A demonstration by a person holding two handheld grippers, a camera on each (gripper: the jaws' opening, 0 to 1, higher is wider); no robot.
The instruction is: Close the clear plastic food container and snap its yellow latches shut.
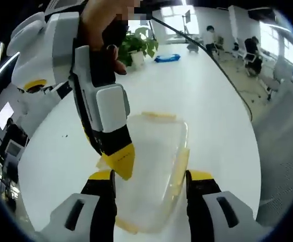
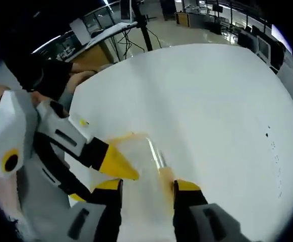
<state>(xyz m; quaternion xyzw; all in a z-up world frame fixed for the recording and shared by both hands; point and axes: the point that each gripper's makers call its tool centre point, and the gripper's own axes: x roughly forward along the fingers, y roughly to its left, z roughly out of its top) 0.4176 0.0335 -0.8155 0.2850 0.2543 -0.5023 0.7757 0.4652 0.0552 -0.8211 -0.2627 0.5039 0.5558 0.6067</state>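
Note:
The clear plastic container (image 1: 154,161) lies on the white table (image 1: 212,101) with its lid resting on it. Yellow latches (image 1: 181,166) show along its edges; whether they are snapped I cannot tell. My left gripper (image 1: 151,177) is open, one jaw on each side of the container's near end. The right gripper (image 1: 112,157), held by a hand, comes down from the upper left, and its yellow fingertip (image 1: 122,161) rests on the container's left rim. In the right gripper view the container (image 2: 145,148) is blurred just ahead of my open right gripper (image 2: 147,185). The left gripper's yellow fingertip (image 2: 117,164) touches it from the left.
A potted plant (image 1: 138,48) and a blue object (image 1: 167,58) stand at the table's far end. People sit on chairs (image 1: 252,53) beyond. A dark sleeve and hand (image 2: 60,75) sit at the table's left edge. Bare white table (image 2: 212,111) stretches to the right.

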